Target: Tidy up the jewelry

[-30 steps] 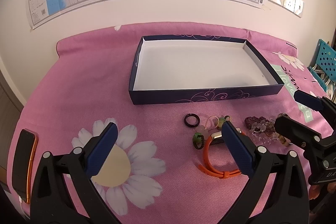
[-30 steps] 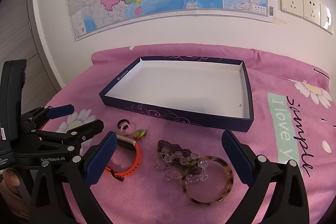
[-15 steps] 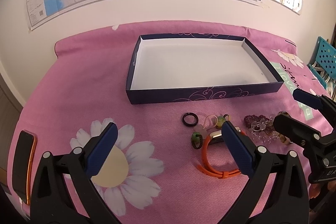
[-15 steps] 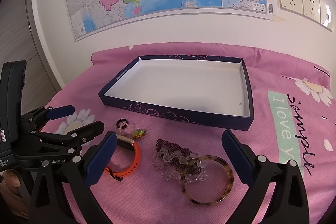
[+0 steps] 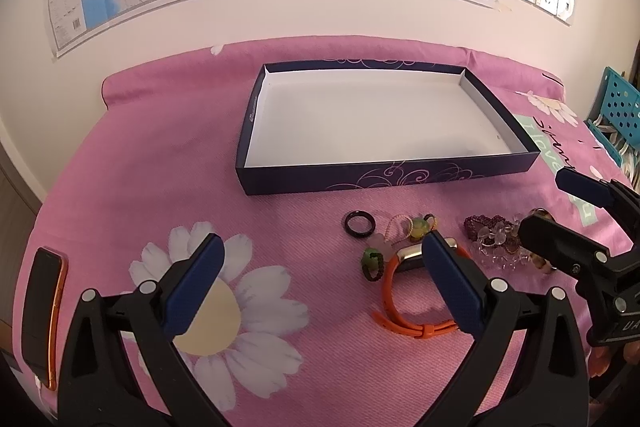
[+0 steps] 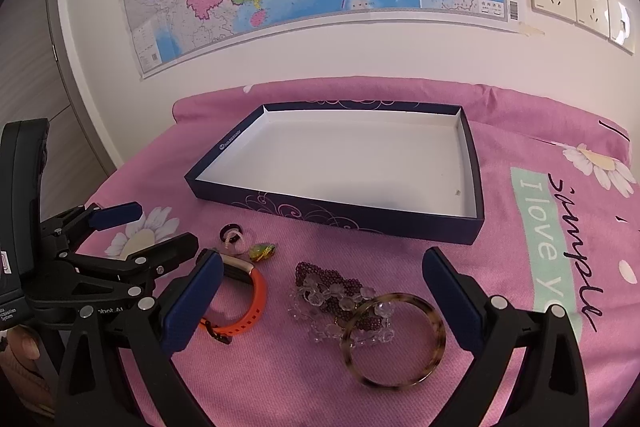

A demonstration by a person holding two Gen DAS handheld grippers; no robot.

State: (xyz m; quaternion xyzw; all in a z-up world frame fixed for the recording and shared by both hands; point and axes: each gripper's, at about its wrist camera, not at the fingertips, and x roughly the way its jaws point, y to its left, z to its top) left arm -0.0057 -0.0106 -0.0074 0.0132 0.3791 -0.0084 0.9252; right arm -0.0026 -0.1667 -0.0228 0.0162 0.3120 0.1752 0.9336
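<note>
Both claws spread wide, gripping nothing. Left claw (image 5: 320,275) hovered over the pink bedspread (image 5: 160,163), near the orange wristband (image 5: 390,307). Right claw (image 6: 320,291) hung above the tortoiseshell bangle (image 6: 394,339), which overlapped the purple and clear bead cluster (image 6: 332,287). Black ring (image 5: 359,224) and small green pieces lay just in front of the dark box lid (image 6: 474,183), its white inside bare.

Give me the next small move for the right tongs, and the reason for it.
Probably lower the right tongs onto the bangle and close on its rim. Both tongs are open and hold nothing, the box holds no jewelry, and the bangle lies between the right fingers, partly on top of the bead bracelets.
</note>
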